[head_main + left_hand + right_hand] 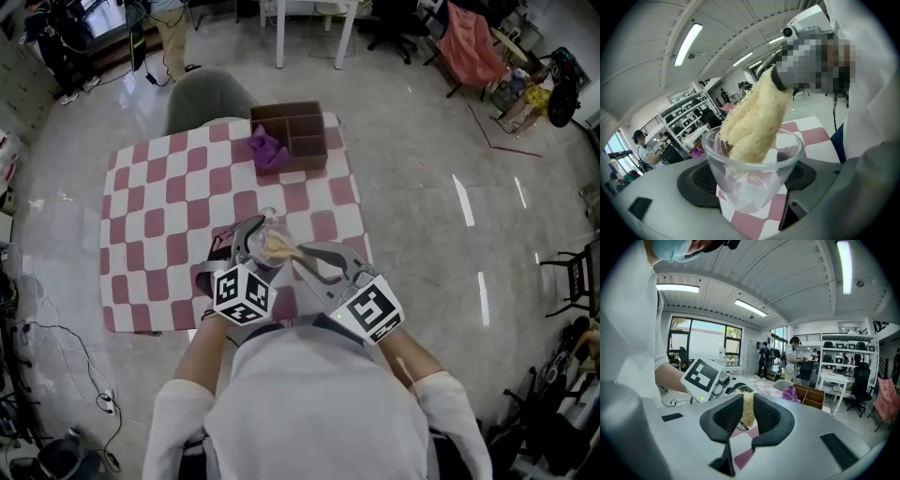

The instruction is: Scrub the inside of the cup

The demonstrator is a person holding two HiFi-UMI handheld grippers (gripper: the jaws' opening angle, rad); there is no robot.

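1. The left grey two-jaw claw (256, 236), at lower centre of the head view, has its jaws closed on a clear glass cup (752, 187).
2. The right grey two-jaw claw (302, 255), just beside it, pinches a pale fibrous scrubber (748, 411) between its pads.
3. The bare left forearm (200, 354) and the bare right forearm (413, 362) angle inward from white sleeves.

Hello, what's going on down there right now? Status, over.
Left tool shut on glass cup. Right tool shut on yellow scrubber, tip down inside the cup. Brown box sits far back on table, nothing in the way.

The scrubber (754, 117) stands in the cup (751, 180) (over the table's (159, 220) near side); the box (305, 131) lies behind.
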